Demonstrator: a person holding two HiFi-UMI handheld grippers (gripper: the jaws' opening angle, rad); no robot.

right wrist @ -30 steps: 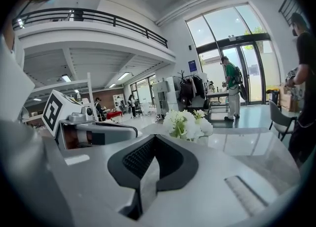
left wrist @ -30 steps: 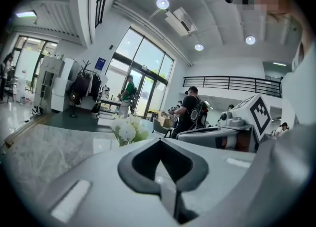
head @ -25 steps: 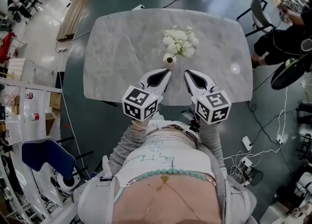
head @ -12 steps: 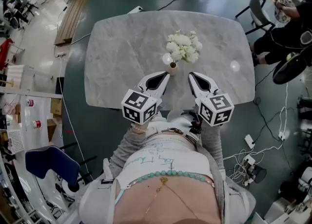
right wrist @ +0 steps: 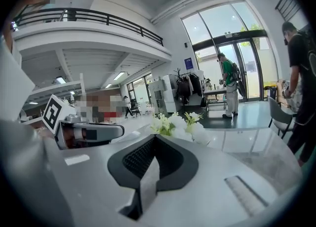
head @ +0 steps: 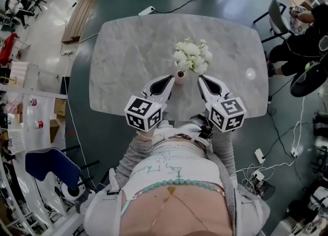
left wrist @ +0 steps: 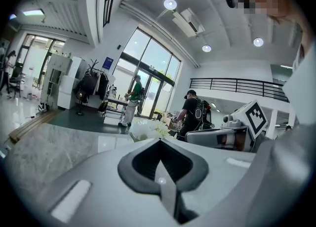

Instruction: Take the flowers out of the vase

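Marble table (head: pixel 128 50), flowers (head: pixel 192 55) in vase (head: pixel 180 77) toward near edge, bare top beyond

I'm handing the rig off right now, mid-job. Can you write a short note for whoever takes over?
Left tool: shut, empty, with its tip just left of the vase; I cannot tell whether it touches.
Right tool: shut, empty, to the right of the vase with a gap between them.
Flowers: a white bunch, in the vase, which stands upright on the marble table.
Done: nothing yet; the flowers are ungripped.
Left: open one tool, close it on the stems above the vase mouth and lift them out. Steadying the vase with the other tool would probably help.
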